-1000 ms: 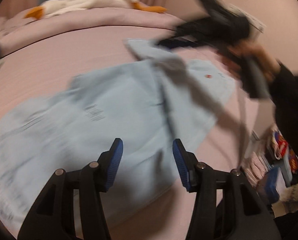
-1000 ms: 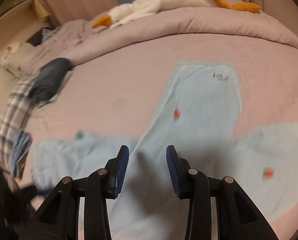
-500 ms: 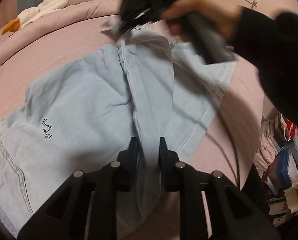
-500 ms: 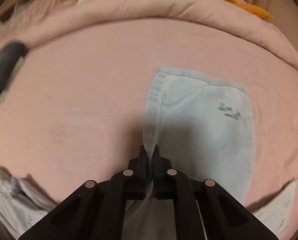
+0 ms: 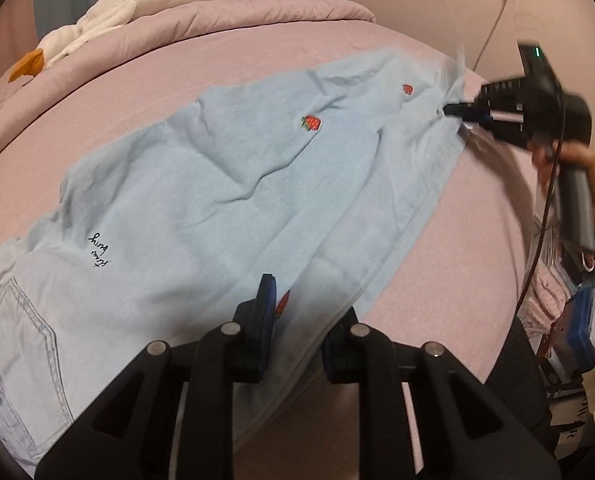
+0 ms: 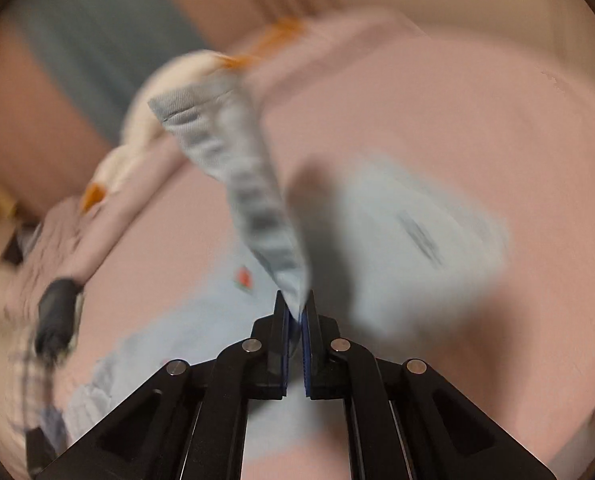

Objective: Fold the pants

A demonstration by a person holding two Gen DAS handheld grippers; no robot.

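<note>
The pants (image 5: 225,184) looked soft and light, best taken by hems. Our left claw (image 5: 297,320) pinched their edge; our right claw (image 6: 296,312) was clamped on a hem.

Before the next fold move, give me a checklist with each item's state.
1. Right gripper pinching the hem of the pants: ok.
2. Left gripper closed on the leg fabric: ok.
3. One leg laid over the other: ok.
4. Top layer smooth: not ok, creases across it.
5. Hems lined up: cannot tell, far end blurred.
6. Bed bare beyond the pants: ok; the plush goose lies well back.
</note>
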